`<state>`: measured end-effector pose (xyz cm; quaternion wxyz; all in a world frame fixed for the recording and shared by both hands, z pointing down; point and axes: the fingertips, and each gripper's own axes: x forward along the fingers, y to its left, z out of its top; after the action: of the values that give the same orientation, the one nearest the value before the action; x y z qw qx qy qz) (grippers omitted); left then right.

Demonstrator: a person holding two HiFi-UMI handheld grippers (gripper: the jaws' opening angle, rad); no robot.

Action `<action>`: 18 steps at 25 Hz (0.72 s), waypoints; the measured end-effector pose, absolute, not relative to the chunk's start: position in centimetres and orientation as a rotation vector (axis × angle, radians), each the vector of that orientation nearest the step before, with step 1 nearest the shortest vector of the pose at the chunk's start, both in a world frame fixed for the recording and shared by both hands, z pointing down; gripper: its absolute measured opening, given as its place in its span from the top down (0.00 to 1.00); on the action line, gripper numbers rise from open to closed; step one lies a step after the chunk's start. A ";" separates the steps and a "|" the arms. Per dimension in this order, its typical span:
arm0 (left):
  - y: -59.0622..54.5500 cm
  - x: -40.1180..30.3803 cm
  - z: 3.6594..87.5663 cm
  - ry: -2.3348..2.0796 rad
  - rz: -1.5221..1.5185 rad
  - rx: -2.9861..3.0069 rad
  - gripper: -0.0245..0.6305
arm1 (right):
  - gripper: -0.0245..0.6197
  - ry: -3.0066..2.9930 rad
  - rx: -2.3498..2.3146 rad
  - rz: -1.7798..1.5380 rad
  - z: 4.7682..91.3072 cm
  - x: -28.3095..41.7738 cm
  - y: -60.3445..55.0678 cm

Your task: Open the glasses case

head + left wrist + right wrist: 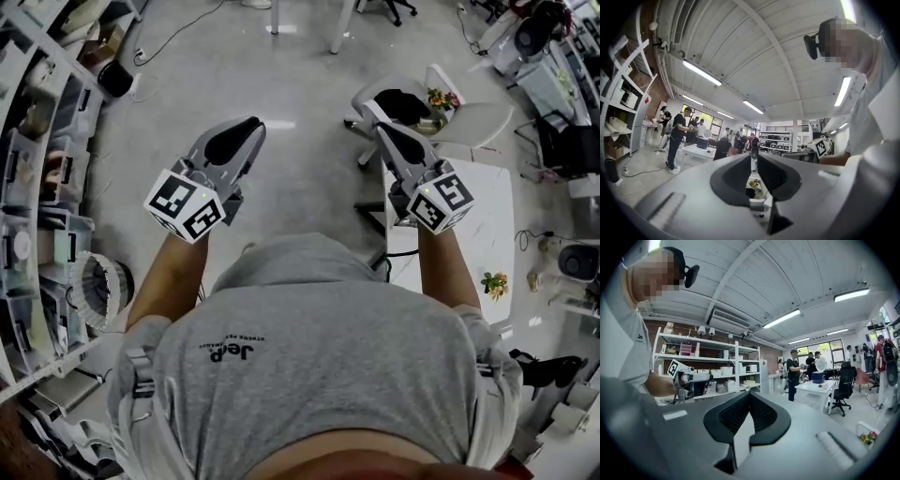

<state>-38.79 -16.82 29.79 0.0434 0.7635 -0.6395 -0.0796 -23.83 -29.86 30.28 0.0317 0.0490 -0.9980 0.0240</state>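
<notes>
No glasses case shows in any view. The person holds both grippers raised and level in front of the chest, over the floor. In the head view my left gripper (246, 127) is at the left and my right gripper (373, 106) at the right beside a white table (478, 216). In the left gripper view, the left gripper (753, 158) has only a narrow slit between its jaws, and nothing is in it. In the right gripper view, the right gripper (746, 393) has its jaw tips meeting, with nothing held.
White shelving (37, 187) with boxes runs along the left. A round seat (487, 117) with a dark object and flowers stands beyond the right gripper. Several people (675, 136) stand at tables across the room. An office chair (843, 385) stands by a white desk.
</notes>
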 end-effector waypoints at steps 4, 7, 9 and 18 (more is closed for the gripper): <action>-13.6 -41.9 30.2 -2.050 -0.275 2.207 0.86 | 0.96 -3.081 0.050 0.063 29.0 -27.4 -27.7; -11.8 -43.3 29.9 -2.088 -0.290 2.170 0.88 | 0.96 -3.086 -0.011 0.056 28.4 -29.1 -26.5; -10.9 -43.7 29.3 -2.095 -0.306 2.167 0.88 | 0.96 -3.088 -0.032 0.051 28.1 -29.7 -26.0; -9.9 -43.9 28.1 -2.075 -0.295 2.196 0.88 | 0.96 -3.087 -0.013 0.103 28.1 -29.6 -25.8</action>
<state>-43.92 -9.93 28.11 0.0531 0.7224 -0.6826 -0.0970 -29.56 -25.80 28.08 0.0263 -0.0044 -0.9991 0.0332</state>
